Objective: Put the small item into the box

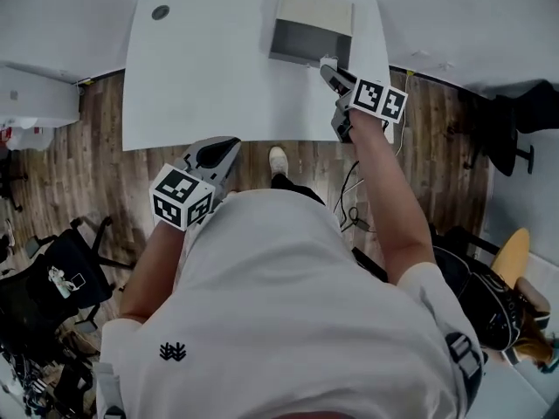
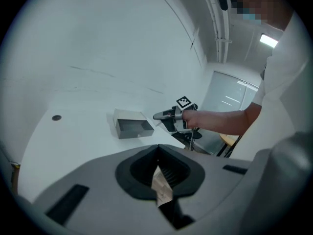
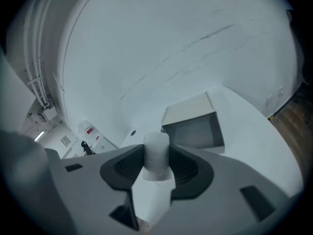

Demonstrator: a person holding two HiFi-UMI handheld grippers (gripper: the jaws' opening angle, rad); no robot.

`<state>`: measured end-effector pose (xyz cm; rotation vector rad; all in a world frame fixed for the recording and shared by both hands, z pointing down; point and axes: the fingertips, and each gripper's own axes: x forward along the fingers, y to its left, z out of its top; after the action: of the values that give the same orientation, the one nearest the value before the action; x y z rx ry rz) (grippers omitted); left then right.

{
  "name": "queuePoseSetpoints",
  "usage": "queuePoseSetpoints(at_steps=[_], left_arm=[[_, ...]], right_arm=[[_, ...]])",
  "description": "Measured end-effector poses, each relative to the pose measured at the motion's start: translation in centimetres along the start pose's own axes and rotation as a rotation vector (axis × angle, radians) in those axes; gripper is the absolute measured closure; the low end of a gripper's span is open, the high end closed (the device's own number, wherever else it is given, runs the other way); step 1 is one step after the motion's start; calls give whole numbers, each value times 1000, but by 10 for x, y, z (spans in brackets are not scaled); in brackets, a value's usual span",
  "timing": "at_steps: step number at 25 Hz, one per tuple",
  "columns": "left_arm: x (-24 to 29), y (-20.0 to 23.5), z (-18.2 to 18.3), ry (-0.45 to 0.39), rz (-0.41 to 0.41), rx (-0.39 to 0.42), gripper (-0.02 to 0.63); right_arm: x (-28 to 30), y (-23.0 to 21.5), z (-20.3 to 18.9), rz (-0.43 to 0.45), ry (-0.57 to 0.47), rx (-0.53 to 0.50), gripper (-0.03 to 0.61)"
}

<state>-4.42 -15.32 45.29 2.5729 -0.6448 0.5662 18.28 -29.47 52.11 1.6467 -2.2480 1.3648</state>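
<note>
An open grey box lies at the far right of the white table; it also shows in the left gripper view and the right gripper view. My right gripper hovers just in front of the box's near right corner, shut on a small white cylinder that stands upright between its jaws. The left gripper view shows that gripper beside the box. My left gripper is held at the table's near edge, jaws together with nothing in them.
A round grommet sits in the table's far left corner. Wooden floor surrounds the table, with a black chair and bags at the left, a yellow chair and cables at the right. A person's shoe shows by the near edge.
</note>
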Motion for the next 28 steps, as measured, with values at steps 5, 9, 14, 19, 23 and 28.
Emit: queuePoseSetpoints(at_steps=[5,9,14,19,23,28], left_arm=[[15,8,26,-28,63,-13,606],[17,19,32,-38,123,-41,606],[11,35,28,-50,190,-92,606],[10,45,31,-63,228,-113,606],[4,46,31,-83,246,-122,606],[1,49,26,-77,279,-153,606]], right_arm=[[51,-30,27,-6,32,63,414],[89,-52,31,-25,75,125,414],[124,-72,23,-53,137,211,413],[140,-88,17,-90,213,218,413],[146,-91,12,-130,334,86,413],[154,-104,8,-140,498,-131,413]])
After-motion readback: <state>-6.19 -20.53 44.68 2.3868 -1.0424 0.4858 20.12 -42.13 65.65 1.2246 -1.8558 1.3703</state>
